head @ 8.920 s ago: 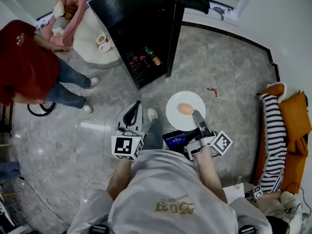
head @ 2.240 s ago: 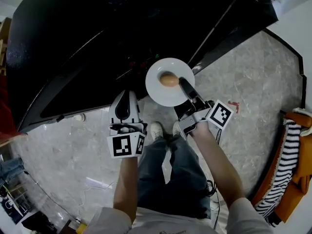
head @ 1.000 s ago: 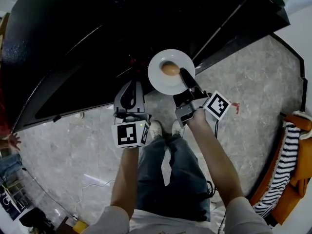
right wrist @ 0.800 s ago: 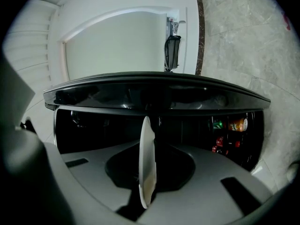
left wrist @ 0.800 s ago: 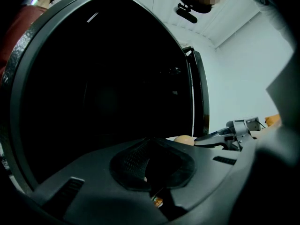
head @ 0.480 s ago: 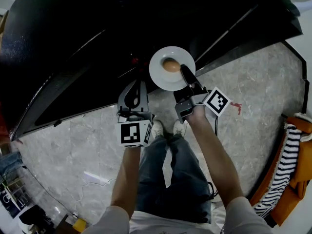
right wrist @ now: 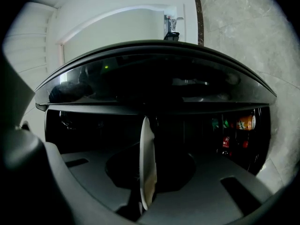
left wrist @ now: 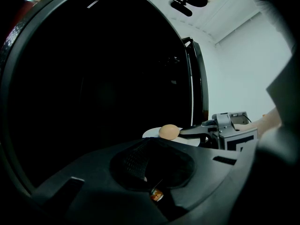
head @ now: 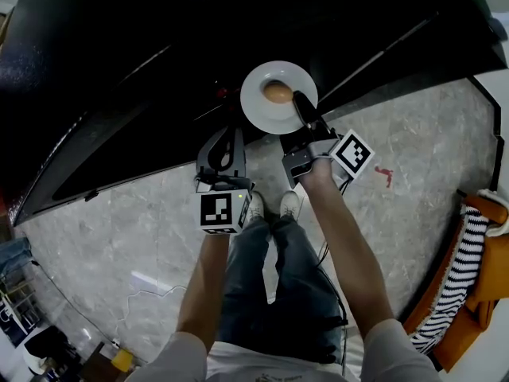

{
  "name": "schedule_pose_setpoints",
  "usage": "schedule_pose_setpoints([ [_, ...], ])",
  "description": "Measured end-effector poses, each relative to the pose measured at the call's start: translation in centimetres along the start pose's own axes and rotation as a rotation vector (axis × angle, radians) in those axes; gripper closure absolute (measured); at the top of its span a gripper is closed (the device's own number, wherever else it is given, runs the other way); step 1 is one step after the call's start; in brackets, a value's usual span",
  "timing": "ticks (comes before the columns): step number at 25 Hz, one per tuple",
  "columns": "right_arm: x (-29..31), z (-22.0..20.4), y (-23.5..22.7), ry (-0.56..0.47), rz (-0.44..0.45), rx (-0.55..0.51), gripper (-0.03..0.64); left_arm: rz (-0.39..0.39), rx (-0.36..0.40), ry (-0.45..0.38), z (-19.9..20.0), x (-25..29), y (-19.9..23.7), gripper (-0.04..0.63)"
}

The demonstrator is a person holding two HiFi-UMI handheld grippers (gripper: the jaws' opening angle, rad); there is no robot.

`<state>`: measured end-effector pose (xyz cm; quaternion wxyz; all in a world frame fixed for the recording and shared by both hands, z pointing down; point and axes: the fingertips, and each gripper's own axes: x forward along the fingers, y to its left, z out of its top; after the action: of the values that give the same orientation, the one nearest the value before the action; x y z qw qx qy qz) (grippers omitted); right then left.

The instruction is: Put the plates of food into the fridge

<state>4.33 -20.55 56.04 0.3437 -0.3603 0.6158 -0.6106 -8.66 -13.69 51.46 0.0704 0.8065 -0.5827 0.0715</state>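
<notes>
A white plate (head: 266, 110) carries a round brown piece of food (head: 277, 92). My right gripper (head: 300, 104) is shut on the plate's near rim and holds it level at the dark opening of the black fridge (head: 143, 30). In the right gripper view the plate (right wrist: 146, 139) shows edge-on, clamped in the right gripper (right wrist: 144, 198), with the fridge interior (right wrist: 93, 125) behind. My left gripper (head: 236, 131) hovers just left of the plate, shut and holding nothing. The left gripper view shows its jaws (left wrist: 149, 143) closed, with the food (left wrist: 168, 131) and the plate (left wrist: 192, 141) beyond them.
The fridge door (head: 398, 42) stands open to the right. Cans and bottles (right wrist: 239, 125) sit on shelves at the fridge's right side. The person's shoes (head: 270, 205) are on the marble floor below. An orange seat with a striped cloth (head: 469, 277) stands at the far right.
Over the last second the plate and my right gripper have moved up and forward toward the fridge opening. The left gripper has advanced alongside, still shut and holding nothing.
</notes>
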Motion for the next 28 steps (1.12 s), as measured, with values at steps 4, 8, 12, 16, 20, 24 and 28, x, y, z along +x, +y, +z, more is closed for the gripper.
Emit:
schedule_pose_setpoints([
  [4, 0.3, -0.1, -0.1, -0.006, -0.004, 0.011, 0.589, -0.015, -0.001, 0.008, -0.3, 0.0, -0.4, 0.589],
  [8, -0.4, -0.1, 0.6, -0.011, -0.002, 0.017, 0.589, -0.029, 0.005, 0.02, -0.3, -0.7, -1.9, 0.589],
  [12, -0.1, 0.0, -0.1, -0.017, -0.007, 0.021, 0.591, -0.058, 0.011, 0.04, -1.6, -0.2, -2.9, 0.589],
  [16, 1.6, 0.0, -0.9, -0.009, -0.026, 0.025, 0.591, -0.083, 0.016, 0.052, -2.1, 1.0, -3.0, 0.589],
  [20, 2.1, 0.2, -0.9, -0.011, -0.03, 0.033, 0.59, -0.112, 0.021, 0.071, -2.6, 1.5, -3.9, 0.589],
  [24, 2.1, 0.3, -0.9, -0.025, -0.03, 0.044, 0.591, -0.129, 0.017, 0.07, -2.5, 1.9, -4.4, 0.589],
  [28, 2.1, 0.2, -1.2, -0.025, -0.033, 0.061, 0.589, -0.149, 0.019, 0.075, -2.7, 2.2, -4.8, 0.589],
])
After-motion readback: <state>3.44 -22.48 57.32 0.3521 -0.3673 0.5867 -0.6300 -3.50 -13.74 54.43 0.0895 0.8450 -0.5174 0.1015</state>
